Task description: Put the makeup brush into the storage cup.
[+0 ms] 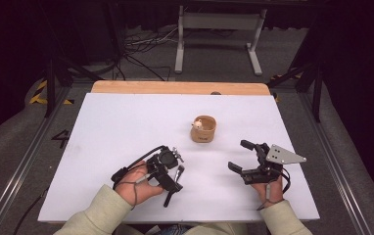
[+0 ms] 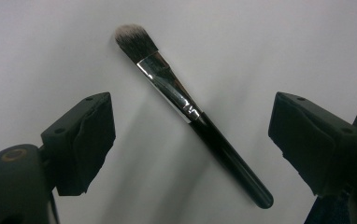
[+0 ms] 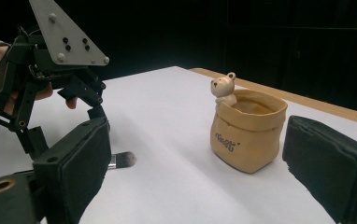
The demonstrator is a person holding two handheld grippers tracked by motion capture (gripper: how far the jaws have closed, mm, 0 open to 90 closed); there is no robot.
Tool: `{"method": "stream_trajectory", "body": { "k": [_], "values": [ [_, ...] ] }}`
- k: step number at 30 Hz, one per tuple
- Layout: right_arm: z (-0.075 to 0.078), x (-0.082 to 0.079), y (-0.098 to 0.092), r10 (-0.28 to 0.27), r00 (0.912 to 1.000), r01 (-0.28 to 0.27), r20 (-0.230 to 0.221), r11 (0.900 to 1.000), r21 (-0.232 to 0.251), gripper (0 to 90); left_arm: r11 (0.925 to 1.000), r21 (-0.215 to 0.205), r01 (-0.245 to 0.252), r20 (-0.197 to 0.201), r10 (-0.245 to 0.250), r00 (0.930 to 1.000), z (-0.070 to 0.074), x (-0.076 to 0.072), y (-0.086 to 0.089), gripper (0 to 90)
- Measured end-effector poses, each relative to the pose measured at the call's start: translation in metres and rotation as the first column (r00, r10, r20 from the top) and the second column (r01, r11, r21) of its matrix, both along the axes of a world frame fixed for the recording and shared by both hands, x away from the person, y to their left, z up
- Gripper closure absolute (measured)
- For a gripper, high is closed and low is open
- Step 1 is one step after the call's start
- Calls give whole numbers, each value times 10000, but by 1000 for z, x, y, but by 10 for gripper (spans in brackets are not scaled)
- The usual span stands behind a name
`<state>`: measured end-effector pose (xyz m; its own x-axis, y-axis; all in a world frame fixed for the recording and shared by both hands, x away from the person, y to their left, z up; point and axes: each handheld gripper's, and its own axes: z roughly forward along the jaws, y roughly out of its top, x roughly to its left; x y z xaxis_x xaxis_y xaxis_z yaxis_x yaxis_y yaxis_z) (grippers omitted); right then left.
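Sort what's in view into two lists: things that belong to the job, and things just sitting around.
Job in hand:
- makeup brush, flat on the table, between the open left gripper
- tan bear pot
- right gripper, open

Just around:
- white table
- grey frame on the floor behind

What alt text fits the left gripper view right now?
A black-handled makeup brush lies diagonally on the white table, bristles at upper left, between the left gripper's two open black jaws, which touch nothing.
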<state>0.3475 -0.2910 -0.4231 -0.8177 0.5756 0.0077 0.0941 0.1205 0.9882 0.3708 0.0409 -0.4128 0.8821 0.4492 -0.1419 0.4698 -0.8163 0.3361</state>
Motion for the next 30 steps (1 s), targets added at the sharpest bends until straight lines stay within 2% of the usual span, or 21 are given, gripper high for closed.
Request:
{"method": "stream_trajectory", "body": {
  "k": [2,6,14,19,23,30],
  "values": [
    [0,0,0,-10,10000,10,-12,10000,-25,80,10000,-10,-53,-2,53,10000,-1,0,-1,160],
    [-1,0,1,105,9999,-105,11,9999,24,83,9996,278,-99,40,98,9999,-4,-3,-4,161],
    [-1,-1,2,116,9999,-116,4,9999,-20,87,9978,584,-314,134,307,9994,-5,-5,-8,177],
    [-1,0,3,155,9999,-156,-42,9998,-104,87,9964,800,-266,135,256,9996,-6,-6,-9,188],
    [-1,0,3,167,9998,-167,-74,9998,-100,92,9965,807,-207,222,190,9996,-5,-7,-9,219],
    [-2,1,3,270,9995,-271,-190,9996,-60,105,9980,623,-138,148,129,9998,-4,-8,-9,305]
  ]
}}
